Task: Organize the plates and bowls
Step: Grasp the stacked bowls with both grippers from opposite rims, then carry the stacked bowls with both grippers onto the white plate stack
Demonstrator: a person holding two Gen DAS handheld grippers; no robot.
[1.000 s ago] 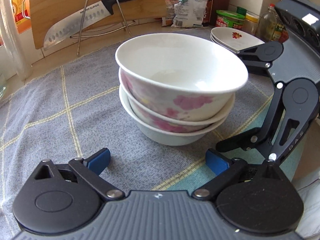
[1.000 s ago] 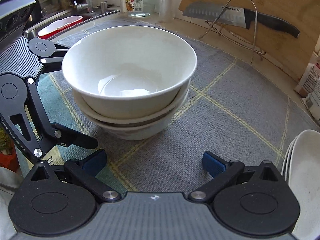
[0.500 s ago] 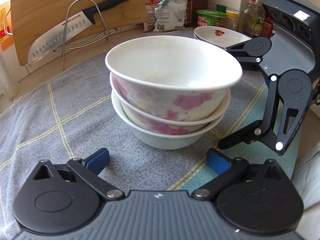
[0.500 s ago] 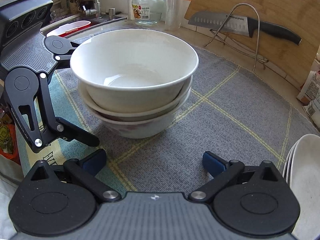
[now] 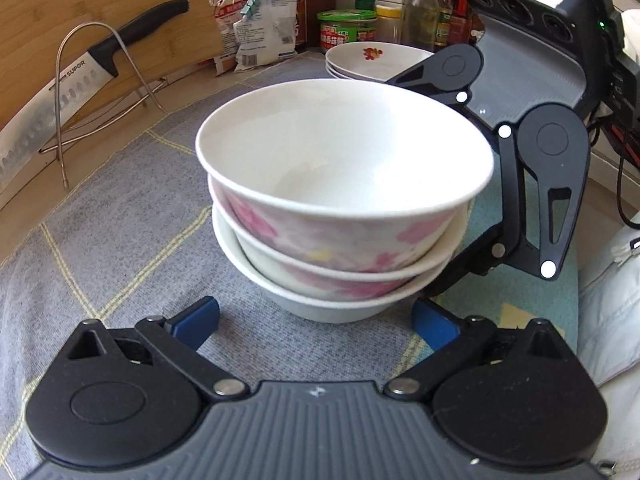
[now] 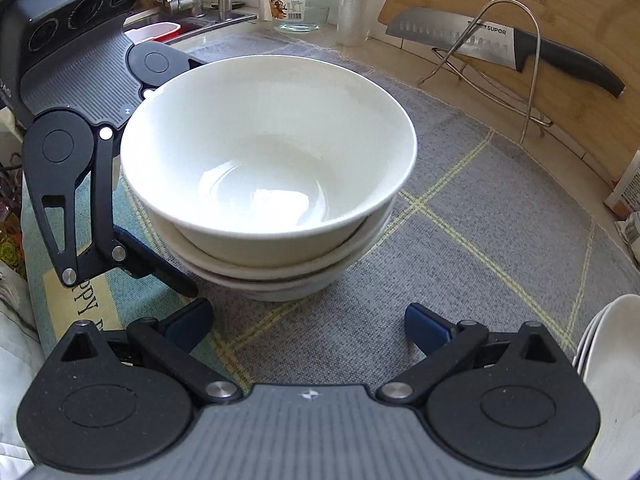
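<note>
Three white bowls with pink flowers stand nested in a stack (image 5: 344, 184) on the grey checked cloth (image 5: 120, 240). My left gripper (image 5: 314, 322) faces the stack from one side, and its jaws are closing. The bottom bowl's foot sits just ahead of the blue pads (image 5: 196, 320), untouched. My right gripper (image 6: 308, 320) stands open on the opposite side of the stack (image 6: 268, 168), with nothing between its pads. Its fingers (image 5: 460, 264) reach around the far side of the bowls in the left wrist view. A pile of white plates (image 5: 372, 60) lies beyond.
A knife (image 6: 500, 40) rests on a wire rack against a wooden cutting board (image 6: 560, 0). Food bags (image 5: 264, 28), jars and bottles line the back wall. A glass jar (image 6: 304, 0) and the sink (image 6: 180, 24) lie behind. The plate pile (image 6: 608, 360) sits near my right gripper.
The left view has rolled and drawn nearer, so the bowl stack looks larger and more upright. The left pads stand slightly closer together. The right gripper has barely shifted.
</note>
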